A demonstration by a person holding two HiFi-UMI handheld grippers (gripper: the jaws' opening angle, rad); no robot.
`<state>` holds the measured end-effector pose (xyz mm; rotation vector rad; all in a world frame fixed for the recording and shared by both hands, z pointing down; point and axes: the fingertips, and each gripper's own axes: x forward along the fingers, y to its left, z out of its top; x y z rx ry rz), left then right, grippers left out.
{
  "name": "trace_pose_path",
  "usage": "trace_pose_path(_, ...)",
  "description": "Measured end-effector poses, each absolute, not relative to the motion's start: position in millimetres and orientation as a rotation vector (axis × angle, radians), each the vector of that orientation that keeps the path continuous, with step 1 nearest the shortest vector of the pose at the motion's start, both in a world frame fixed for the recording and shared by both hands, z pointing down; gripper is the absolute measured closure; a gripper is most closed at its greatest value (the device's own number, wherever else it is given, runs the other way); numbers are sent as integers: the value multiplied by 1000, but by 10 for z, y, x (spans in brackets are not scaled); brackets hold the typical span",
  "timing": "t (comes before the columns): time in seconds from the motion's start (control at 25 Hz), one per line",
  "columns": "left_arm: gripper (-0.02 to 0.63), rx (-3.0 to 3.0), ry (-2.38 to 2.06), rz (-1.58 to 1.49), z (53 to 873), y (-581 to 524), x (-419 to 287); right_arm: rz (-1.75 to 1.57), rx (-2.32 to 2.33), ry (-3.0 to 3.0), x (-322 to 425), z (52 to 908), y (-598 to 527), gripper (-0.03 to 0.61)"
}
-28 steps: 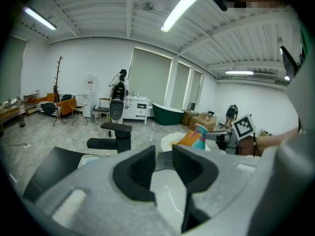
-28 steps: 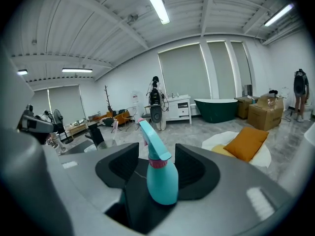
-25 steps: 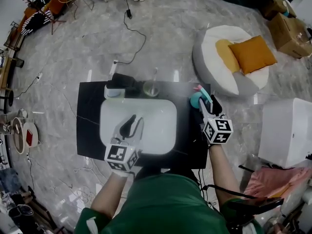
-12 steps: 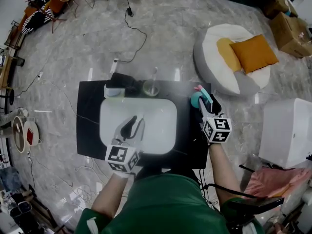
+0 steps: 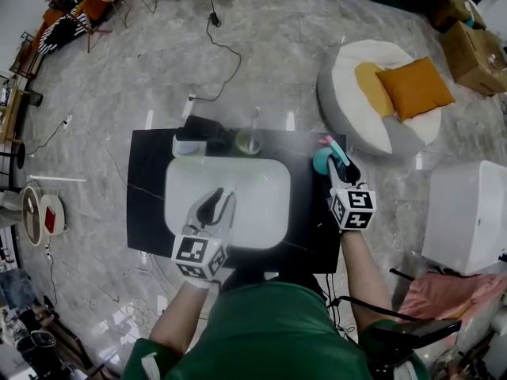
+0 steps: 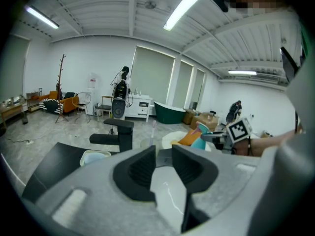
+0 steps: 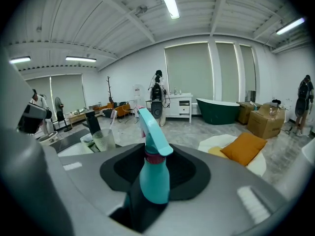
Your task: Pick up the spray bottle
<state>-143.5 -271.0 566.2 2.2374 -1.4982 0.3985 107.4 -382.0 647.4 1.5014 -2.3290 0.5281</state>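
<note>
From the head view, the spray bottle (image 5: 319,161) stands upright at the right rear of the black desk (image 5: 146,212), just beside the white sink (image 5: 261,212). Your right tongs (image 5: 338,163) are around it. Your left tongs (image 5: 215,206) hover over the sink, well apart from the bottle.

In the left gripper view, those tongs stand narrow, with only a slim gap and nothing between them. Leave them there, out of the way.

In the right gripper view, the tongs have just been closing. The teal body sits between the pads, below the trigger head, and looks gripped. That is a good place to hold, since nothing presses the trigger. Make sure the squeeze is firm before you raise it. Then lift straight up, keeping the bottle upright and clear of the cup (image 7: 103,140) behind the sink.
</note>
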Motion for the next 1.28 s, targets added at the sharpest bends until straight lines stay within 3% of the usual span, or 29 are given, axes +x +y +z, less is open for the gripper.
trace_pose_path(1.28, 523, 2280, -1530, 281, 5254, -2058, -1492, 475, 1551, -2393, 1067, 5656, -3027, 445)
